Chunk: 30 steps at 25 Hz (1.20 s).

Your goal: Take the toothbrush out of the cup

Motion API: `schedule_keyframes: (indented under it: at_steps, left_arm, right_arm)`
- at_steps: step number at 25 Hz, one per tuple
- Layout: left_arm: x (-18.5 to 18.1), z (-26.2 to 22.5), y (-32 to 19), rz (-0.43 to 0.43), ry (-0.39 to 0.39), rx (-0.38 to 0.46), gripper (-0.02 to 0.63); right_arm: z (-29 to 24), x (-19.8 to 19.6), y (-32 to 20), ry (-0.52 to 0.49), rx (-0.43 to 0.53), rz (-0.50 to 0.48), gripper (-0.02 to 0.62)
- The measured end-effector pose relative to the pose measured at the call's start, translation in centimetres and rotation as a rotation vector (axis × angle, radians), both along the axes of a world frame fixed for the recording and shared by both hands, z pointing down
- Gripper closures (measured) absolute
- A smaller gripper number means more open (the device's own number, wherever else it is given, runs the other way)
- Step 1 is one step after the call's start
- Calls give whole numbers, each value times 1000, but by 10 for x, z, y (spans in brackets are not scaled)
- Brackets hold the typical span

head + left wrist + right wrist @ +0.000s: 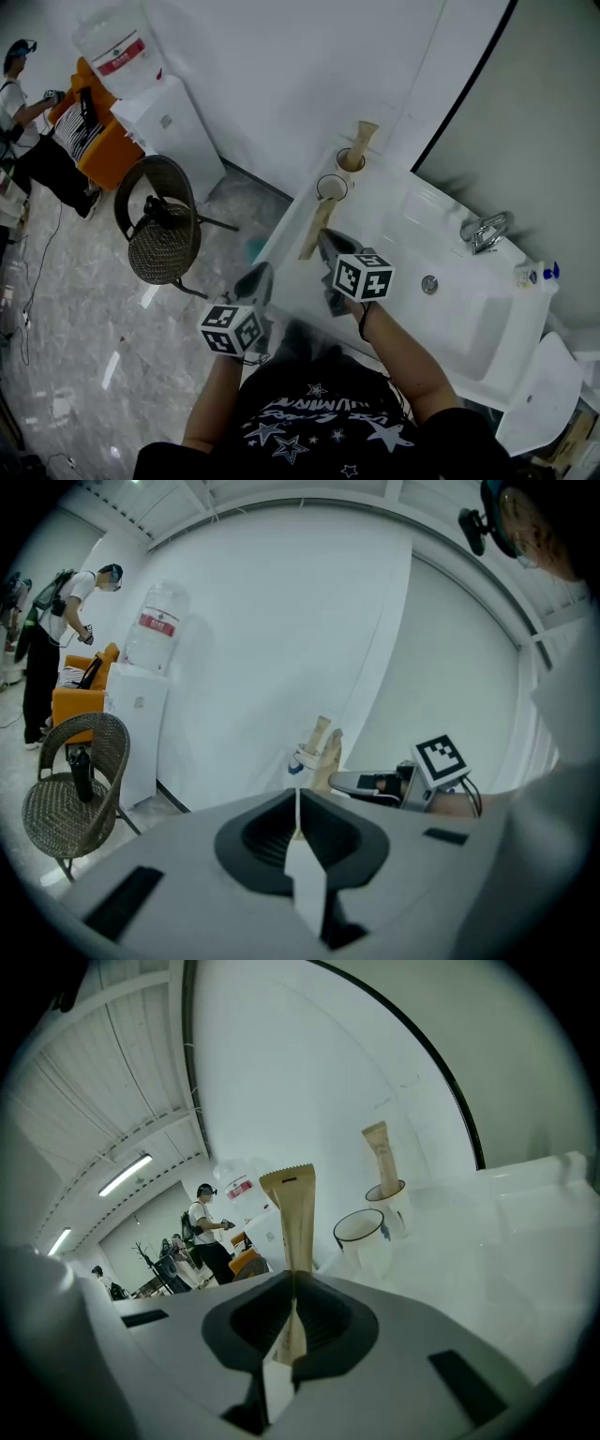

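Note:
My right gripper (322, 236) is shut on a tan, flat toothbrush pack (315, 228) with a crimped top, held upright just in front of the cups. In the right gripper view the toothbrush (292, 1218) stands up from between the jaws. An empty white cup (331, 187) with a dark rim stands on the counter's left end. Behind it a second cup (350, 160) holds another tan item (365, 135). My left gripper (255, 281) hangs shut and empty off the counter's left side, apart from the cups.
The white counter (394, 220) has a sunken basin with a drain (429, 283) and a chrome tap (483, 231). A wicker chair (161, 230), a water dispenser (155, 117) and a person (21, 98) are on the floor at the left.

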<state>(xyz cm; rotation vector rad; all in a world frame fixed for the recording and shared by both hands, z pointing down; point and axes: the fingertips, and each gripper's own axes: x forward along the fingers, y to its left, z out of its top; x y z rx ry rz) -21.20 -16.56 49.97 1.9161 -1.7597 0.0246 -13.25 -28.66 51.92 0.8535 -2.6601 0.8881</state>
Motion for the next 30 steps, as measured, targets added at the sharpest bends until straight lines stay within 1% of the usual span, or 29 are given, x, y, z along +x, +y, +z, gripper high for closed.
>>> schedule_keyframes:
  at_steps: [5, 10, 14, 22, 30]
  left_arm:
    - [-5, 7, -2, 2, 6, -17, 581]
    - [-10, 12, -7, 12, 10, -30, 581]
    - [-12, 16, -12, 22, 10, -38, 581]
    - [-14, 24, -16, 41, 20, -57, 581]
    - [-25, 30, -19, 55, 21, -73, 581]
  right_arm:
    - [16, -11, 4, 0, -61, -2, 569]
    - [31, -18, 5, 17, -100, -1, 569]
    - [43, -18, 0, 14, -144, 30, 569]
    - [69, -19, 1, 25, -271, 78, 569]
    - [94, -27, 3, 37, -395, 139, 569]
